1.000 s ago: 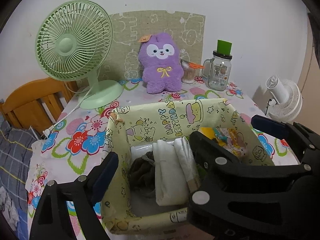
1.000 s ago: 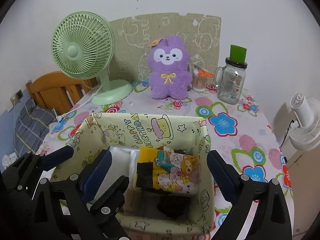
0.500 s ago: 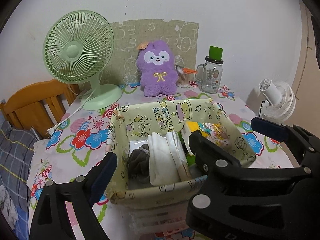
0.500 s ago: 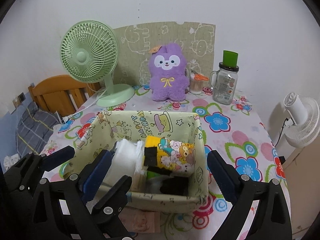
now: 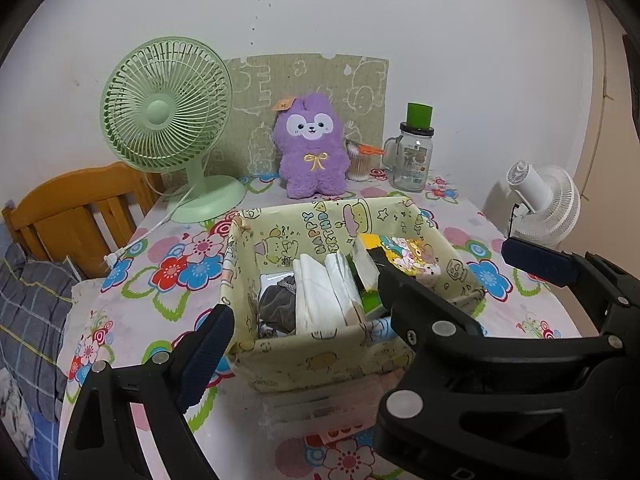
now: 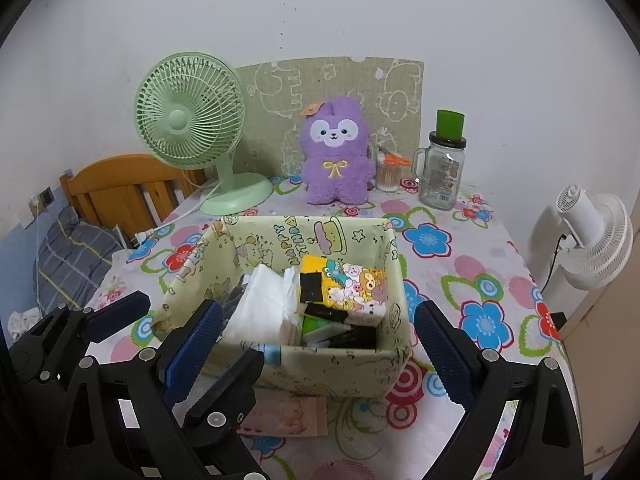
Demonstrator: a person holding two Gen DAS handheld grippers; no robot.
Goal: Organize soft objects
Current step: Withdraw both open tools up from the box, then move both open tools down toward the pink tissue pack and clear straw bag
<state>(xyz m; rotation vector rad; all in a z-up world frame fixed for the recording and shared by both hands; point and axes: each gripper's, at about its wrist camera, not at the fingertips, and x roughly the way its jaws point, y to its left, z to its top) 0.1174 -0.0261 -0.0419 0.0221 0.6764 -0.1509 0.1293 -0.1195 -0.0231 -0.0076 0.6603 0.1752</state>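
We hold both tongs spread & empty just short of the fabric bin (image 6: 280,372) on the floral counter (image 6: 472,248): left tongs (image 5: 360,292) w/ nothing between the pads, right tongs (image 6: 316,344) likewise. Inside the bin: white folded cloths (image 6: 260,308) at left-centre, a grey cloth (image 5: 276,308) beside them, a cartoon-print pack (image 6: 348,284) at right. Purple plush (image 6: 335,156) sits upright at the back of the counter, betw. green fan (image 6: 188,120) & glass jar (image 6: 442,176).

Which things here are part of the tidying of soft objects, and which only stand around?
Belong to the job:
fabric box
white folded cloths
cartoon-print pack
grey cloth
purple plush toy, maybe

Just standing about:
green fan
glass jar
white fan
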